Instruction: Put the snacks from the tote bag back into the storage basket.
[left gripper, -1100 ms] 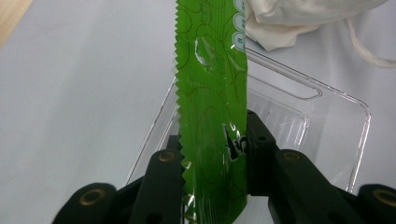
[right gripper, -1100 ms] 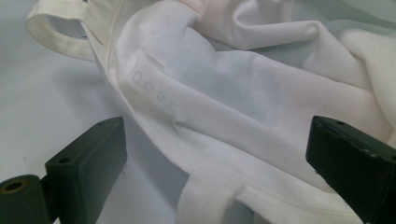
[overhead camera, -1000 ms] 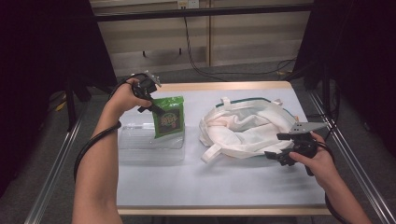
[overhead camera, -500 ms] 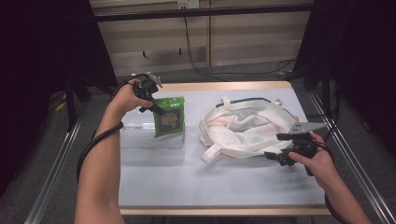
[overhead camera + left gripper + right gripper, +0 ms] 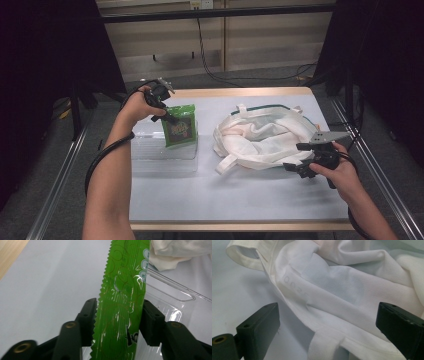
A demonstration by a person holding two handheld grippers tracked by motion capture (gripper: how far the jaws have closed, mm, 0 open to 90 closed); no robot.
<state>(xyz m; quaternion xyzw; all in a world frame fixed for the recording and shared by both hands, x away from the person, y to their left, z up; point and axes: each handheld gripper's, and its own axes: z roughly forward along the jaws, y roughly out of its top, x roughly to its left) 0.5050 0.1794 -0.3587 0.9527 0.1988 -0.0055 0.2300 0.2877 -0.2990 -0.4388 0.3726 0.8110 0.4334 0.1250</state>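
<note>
At about ten o'clock on the tabletop (image 5: 240, 200), the left gripper (image 5: 167, 114) has its jaws closed on the top edge of a green packet (image 5: 180, 131), held over a clear plastic tray (image 5: 162, 155). The right gripper (image 5: 302, 160), at four o'clock, has its jaws spread wide and empty at the edge of a white cloth bag (image 5: 260, 137).

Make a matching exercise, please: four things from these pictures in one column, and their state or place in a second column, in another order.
Things:
1. left tongs
2. right tongs
3. bag
4. tray

States:
A. open, near the bag's edge
B. clear, lying under the packet
C. shut on the packet
D. white, crumpled on the table

Pairs: 1-C, 2-A, 3-D, 4-B
</note>
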